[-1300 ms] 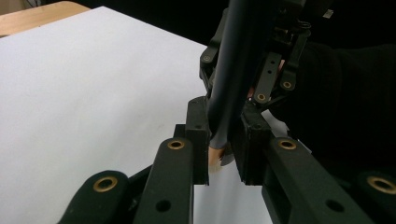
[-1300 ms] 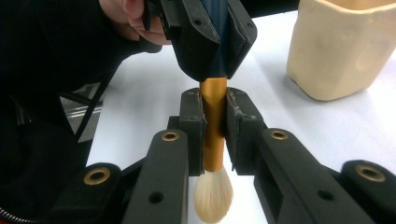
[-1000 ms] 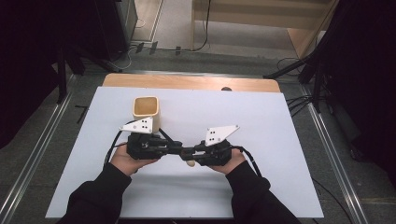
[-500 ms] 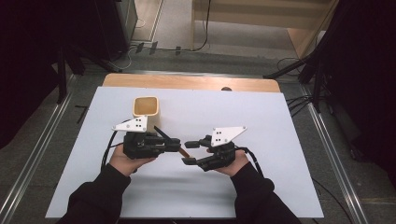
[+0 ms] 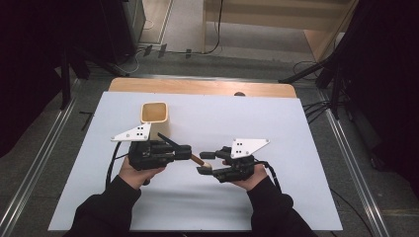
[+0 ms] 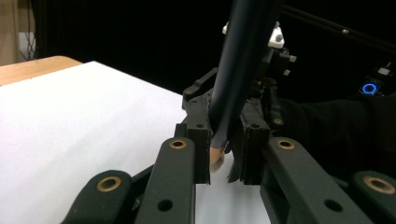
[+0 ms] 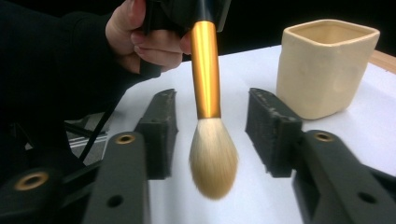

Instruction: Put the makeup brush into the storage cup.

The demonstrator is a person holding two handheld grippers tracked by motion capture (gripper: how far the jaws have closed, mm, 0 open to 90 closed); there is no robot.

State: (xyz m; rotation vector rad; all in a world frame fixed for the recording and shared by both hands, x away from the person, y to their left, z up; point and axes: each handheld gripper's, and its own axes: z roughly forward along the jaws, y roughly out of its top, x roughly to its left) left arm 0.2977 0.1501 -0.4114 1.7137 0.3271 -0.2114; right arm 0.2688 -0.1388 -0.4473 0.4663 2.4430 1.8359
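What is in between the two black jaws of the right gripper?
The soft bristle head of the brush hangs there, with a gap to either jaw of the right gripper. The right gripper view shows it.

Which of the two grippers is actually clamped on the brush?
The left gripper, shut on the brush handle; the right gripper's jaws stand apart around the bristles.

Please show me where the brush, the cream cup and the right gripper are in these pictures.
brush (image 7: 206,74), right gripper view, on its gold ferrule.
cream cup (image 5: 155,119), high view, on its front wall.
right gripper (image 7: 212,126), right gripper view, midway between its open jaws, where the bristles begin.
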